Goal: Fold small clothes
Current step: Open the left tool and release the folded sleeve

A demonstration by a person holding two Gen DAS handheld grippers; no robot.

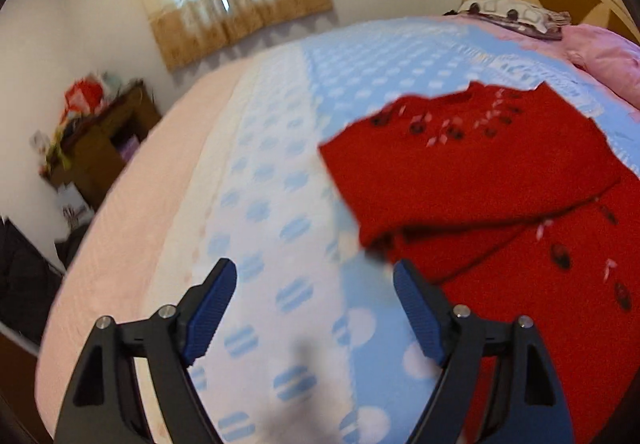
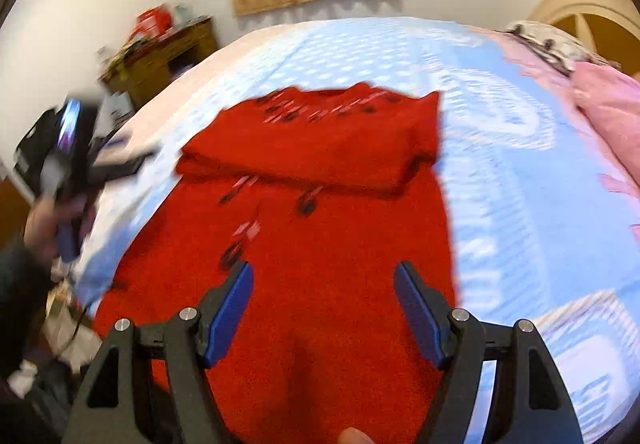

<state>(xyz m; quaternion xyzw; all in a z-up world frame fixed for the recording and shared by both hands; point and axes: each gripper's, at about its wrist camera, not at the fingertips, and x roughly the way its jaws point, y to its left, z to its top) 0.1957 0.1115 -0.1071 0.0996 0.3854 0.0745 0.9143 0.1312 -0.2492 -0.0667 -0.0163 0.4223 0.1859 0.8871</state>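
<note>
Our red sweater (image 2: pixel 320 244) lies on the bed (image 2: pixel 520 172), top part folded over. Both grippers — left (image 1: pixel 314 308), right (image 2: pixel 323 314) — gape empty. We should pinch the near hem at both corners evenly — then lift together.

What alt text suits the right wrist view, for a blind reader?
A red garment, its top part folded down, lies on a blue-and-white bedspread. The right gripper hovers above it, jaws open and empty.
</note>
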